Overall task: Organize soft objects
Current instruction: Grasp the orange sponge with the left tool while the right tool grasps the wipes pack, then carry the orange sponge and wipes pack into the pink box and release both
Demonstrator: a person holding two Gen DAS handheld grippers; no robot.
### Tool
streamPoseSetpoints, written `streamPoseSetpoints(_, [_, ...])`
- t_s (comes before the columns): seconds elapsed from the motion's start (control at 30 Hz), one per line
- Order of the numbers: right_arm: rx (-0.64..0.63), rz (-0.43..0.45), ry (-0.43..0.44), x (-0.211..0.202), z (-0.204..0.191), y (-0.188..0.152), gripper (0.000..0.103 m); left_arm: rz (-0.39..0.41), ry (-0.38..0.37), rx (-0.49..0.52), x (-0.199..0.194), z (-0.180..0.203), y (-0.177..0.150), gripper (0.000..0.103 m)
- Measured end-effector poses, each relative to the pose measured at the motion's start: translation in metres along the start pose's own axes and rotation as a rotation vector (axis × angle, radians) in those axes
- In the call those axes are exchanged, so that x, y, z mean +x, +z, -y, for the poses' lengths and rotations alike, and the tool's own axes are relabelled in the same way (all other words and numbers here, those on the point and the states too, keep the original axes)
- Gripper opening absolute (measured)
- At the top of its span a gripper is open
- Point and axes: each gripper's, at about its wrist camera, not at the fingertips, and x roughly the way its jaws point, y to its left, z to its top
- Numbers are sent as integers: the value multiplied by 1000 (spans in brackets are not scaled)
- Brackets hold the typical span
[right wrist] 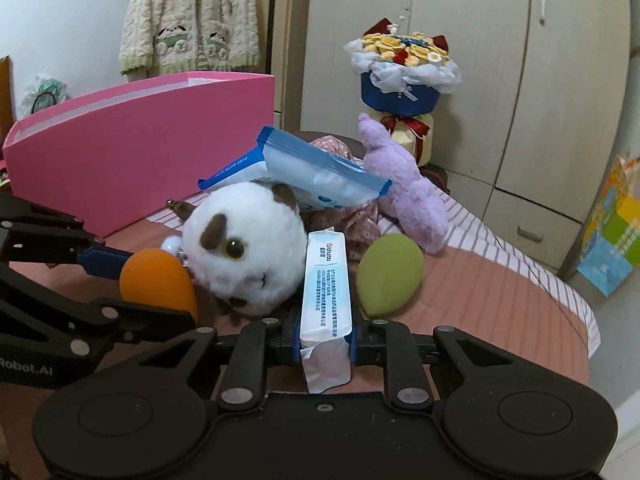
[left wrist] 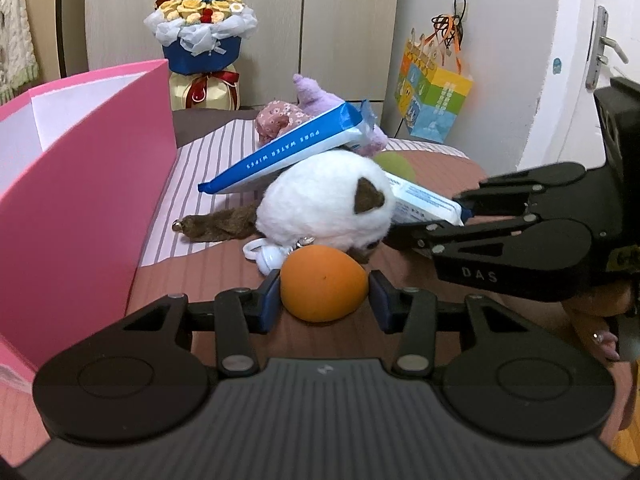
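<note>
My left gripper (left wrist: 325, 294) is shut on an orange egg-shaped sponge (left wrist: 323, 285), also seen in the right wrist view (right wrist: 158, 282). My right gripper (right wrist: 325, 338) is shut on a small white tissue pack (right wrist: 326, 300), whose end shows in the left wrist view (left wrist: 426, 202). Between them lies a white plush cat (left wrist: 324, 202) (right wrist: 248, 248) with brown ears. A blue wipes pack (left wrist: 288, 148) (right wrist: 316, 172) leans on it. A green sponge (right wrist: 390, 274), a purple plush (right wrist: 404, 188) and a floral cloth (left wrist: 278, 118) lie behind.
A pink open box (left wrist: 80, 200) (right wrist: 140, 148) stands on the left of the striped bed cover (right wrist: 520, 280). A flower bouquet (right wrist: 404, 76) stands at the back by the wardrobe. A colourful gift bag (left wrist: 434, 100) hangs at the right.
</note>
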Motion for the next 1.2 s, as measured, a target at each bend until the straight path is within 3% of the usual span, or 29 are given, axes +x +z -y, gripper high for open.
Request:
streamPoseSetpoints(0.43, [176,-23,-28,-34,-3,-21,23,3,-15,-42,-30,-13,-10,45])
streamPoseSetpoints(0.83, [183,-39,-52,-66,-31,-35,23,-15,-47,-29,-59,-23,-22,45])
streamPoseSetpoints(1.0, [203,-57,-31,-82,-46,-36,23,-32,-56,-12,-73,-24,-28,45])
streamPoseSetpoints(1.2, [258,-97,53,-98,-64,-39,23,-86,-68,-1,-92,-29,-34,45])
